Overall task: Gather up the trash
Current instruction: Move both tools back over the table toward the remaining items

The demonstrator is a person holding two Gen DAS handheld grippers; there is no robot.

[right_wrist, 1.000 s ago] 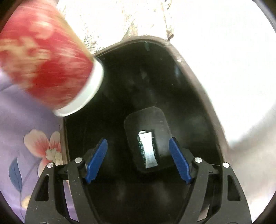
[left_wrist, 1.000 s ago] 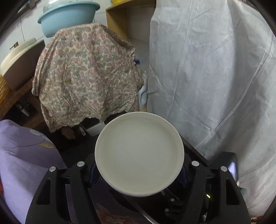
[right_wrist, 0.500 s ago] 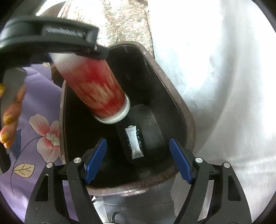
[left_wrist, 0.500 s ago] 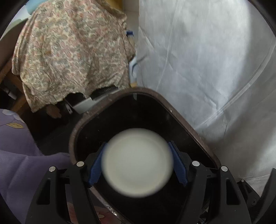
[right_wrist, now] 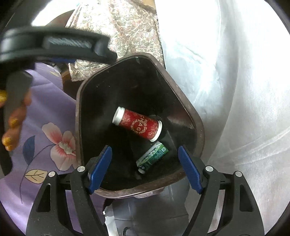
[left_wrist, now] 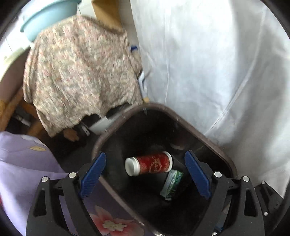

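Left gripper (left_wrist: pixel 145 174) jaws opening, nothing between; right gripper (right_wrist: pixel 145 169) jaws wide, empty. Cup (left_wrist: pixel 149 163) and wrapper (left_wrist: pixel 172 184) lie low in the dark bin (left_wrist: pixel 213 147), wrapper print unreadable, bin's bottom cut off

Left wrist view: patterned cloth (left_wrist: pixel 79 72) and blue basin (left_wrist: pixel 49 16) are motion-smeared, I can't read what the cloth covers, and the bin's (left_wrist: pixel 213 147) near rim is cut by the frame bottom. Right wrist view: left gripper (right_wrist: pixel 54 45) is a blurred dark bar at top-left, fingertips hidden, and the hand (right_wrist: pixel 12 125) on it is cropped at the edge. Green packet (right_wrist: pixel 152 156) label is too small to read.
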